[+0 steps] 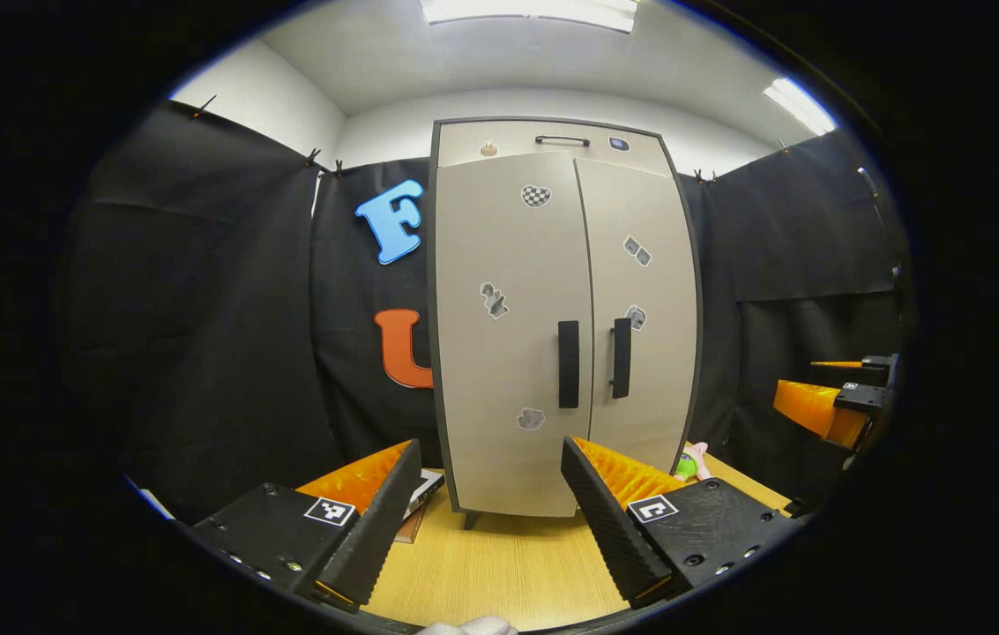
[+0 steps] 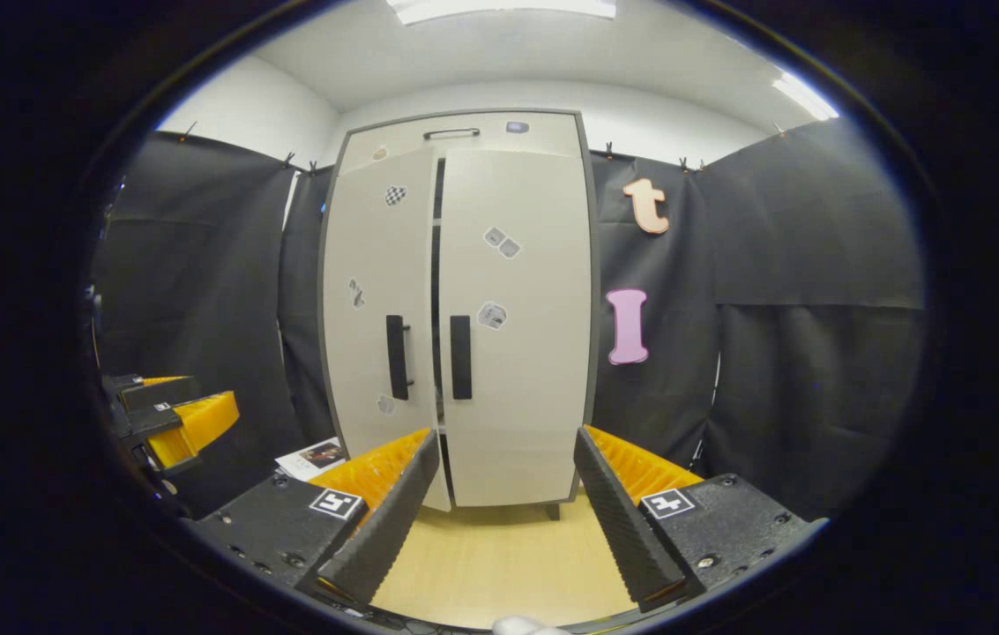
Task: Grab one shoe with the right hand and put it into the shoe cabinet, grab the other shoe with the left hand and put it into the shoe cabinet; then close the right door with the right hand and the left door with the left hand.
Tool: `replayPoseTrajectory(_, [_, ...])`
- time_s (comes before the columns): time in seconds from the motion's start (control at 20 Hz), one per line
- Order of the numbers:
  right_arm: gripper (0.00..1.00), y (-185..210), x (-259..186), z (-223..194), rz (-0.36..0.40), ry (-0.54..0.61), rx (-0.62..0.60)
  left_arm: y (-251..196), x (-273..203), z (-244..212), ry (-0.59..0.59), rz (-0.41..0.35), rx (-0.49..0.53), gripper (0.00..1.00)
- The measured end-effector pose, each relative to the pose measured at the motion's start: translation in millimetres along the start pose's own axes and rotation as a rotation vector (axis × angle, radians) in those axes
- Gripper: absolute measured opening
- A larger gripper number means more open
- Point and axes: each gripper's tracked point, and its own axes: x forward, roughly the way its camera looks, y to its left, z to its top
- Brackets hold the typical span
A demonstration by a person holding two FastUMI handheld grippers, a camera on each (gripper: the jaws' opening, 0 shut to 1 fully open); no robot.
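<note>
Two pale doors (image 1: 512, 326) w/ dark handles, stickers; narrow gap between.

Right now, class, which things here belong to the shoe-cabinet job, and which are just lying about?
Job: cabinet, left door, right door, left tool, right tool.

Lying about: booklet, green toy.
</note>
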Motion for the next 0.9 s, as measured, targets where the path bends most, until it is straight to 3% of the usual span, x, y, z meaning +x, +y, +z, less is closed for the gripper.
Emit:
replayPoseTrajectory(0.1, [1.00, 3.2, -1.7, 1.5, 0.005, -0.004, -0.001, 1.6, -1.7, -0.1, -0.002, 0.002, 0.001, 1.00])
replayPoseTrajectory(0.35, [1.00, 7.8, -4.8, 2.4, 0.009, -0.010, -0.006, 6.6, -3.5, 1.3, -0.006, 0.002, 0.002, 0.96])
replayPoseTrajectory(0.85, [1.00, 9.5, -6.7, 1.8, 0.008, -0.008, -0.002, 13.4, -1.5, 3.1, -0.012, 0.012, 0.006, 1.00])
replayPoseTrajectory(0.9, [1.00, 9.8, -6.6, 2.4, 0.008, -0.010, -0.002, 13.3, -1.5, 3.5, -0.012, 0.012, 0.005, 0.96])
